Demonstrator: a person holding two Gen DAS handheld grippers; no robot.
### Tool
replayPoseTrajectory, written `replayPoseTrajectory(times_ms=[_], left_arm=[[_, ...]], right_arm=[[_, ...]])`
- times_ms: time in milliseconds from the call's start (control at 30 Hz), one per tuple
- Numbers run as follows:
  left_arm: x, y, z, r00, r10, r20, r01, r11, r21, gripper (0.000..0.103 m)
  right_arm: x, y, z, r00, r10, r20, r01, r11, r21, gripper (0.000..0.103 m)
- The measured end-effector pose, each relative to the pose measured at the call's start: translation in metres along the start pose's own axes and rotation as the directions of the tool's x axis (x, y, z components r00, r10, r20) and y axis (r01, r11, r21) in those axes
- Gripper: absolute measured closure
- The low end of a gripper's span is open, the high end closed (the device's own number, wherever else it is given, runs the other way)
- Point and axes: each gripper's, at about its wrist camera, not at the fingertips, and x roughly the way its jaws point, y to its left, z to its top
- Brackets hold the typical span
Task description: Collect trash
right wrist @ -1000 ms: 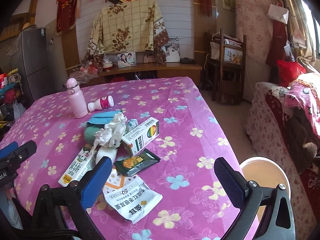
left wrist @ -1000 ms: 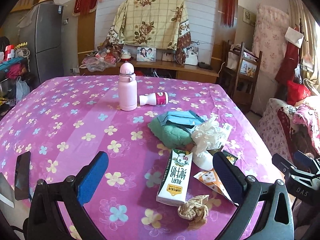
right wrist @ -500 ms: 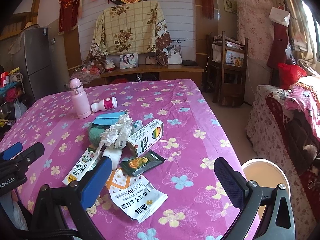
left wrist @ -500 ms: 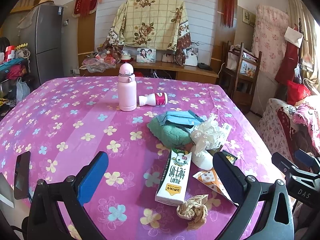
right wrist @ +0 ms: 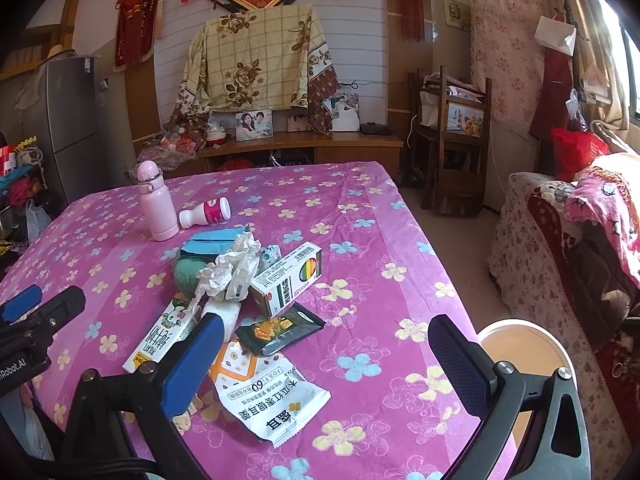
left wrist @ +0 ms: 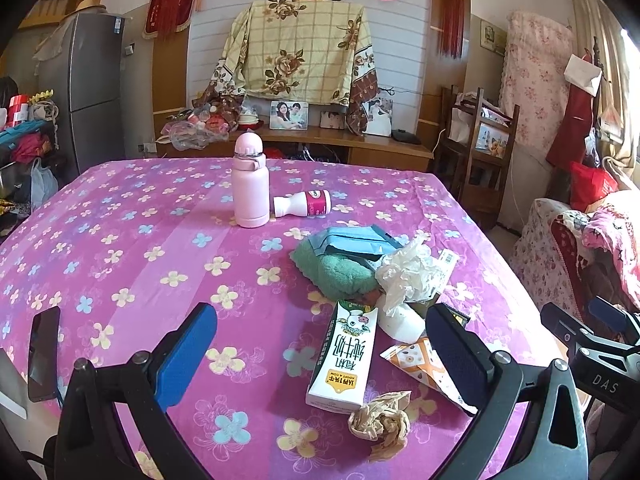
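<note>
Left gripper (left wrist: 322,344), 2 blue-padded fingers on black arms: spread wide, holding nothing, poised low over the near edge of the table with the magenta flowered cloth (left wrist: 132,248). Right gripper (right wrist: 326,354), same build: jaws likewise wide apart and empty, above the table's near right corner.

Landmark: white milk carton with cow picture and green lettering (left wrist: 346,354), lying flat.
- Crumpled tan paper ball (left wrist: 380,420): touching the carton's near end.
- Orange-and-white snack wrapper with black lettering (right wrist: 266,396): flat, just right of the carton.
- Dark green foil sachet (right wrist: 280,328): right of the carton, overlapping the wrapper's far edge.
- White medicine box with rainbow stripe (right wrist: 288,282): beyond the sachet, tilted.
- Crumpled white tissue (left wrist: 408,276): past the carton's far end, heaped on a small white bottle (left wrist: 400,322).
- Green towel (left wrist: 332,272) under a blue packet (left wrist: 356,240): behind the tissue.
- Pink-labelled white bottle (left wrist: 304,204), on its side, and upright pale pink flask (left wrist: 250,182): well beyond the carton.
- Round cream-coloured bin (right wrist: 524,352): on the floor, off the table's right corner.
</note>
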Motion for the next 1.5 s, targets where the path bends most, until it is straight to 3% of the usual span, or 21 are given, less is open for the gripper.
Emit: replayPoseTrajectory(times_ms=[1500], left_arm=[[-0.004,-0.003,0.002,0.998,0.056,0.041,-0.057,0.998,0.028,0.0]], right_arm=[[-0.013,-0.006,0.006,0.999,-0.004,0.034,0.003,1.0,0.012,0.0]])
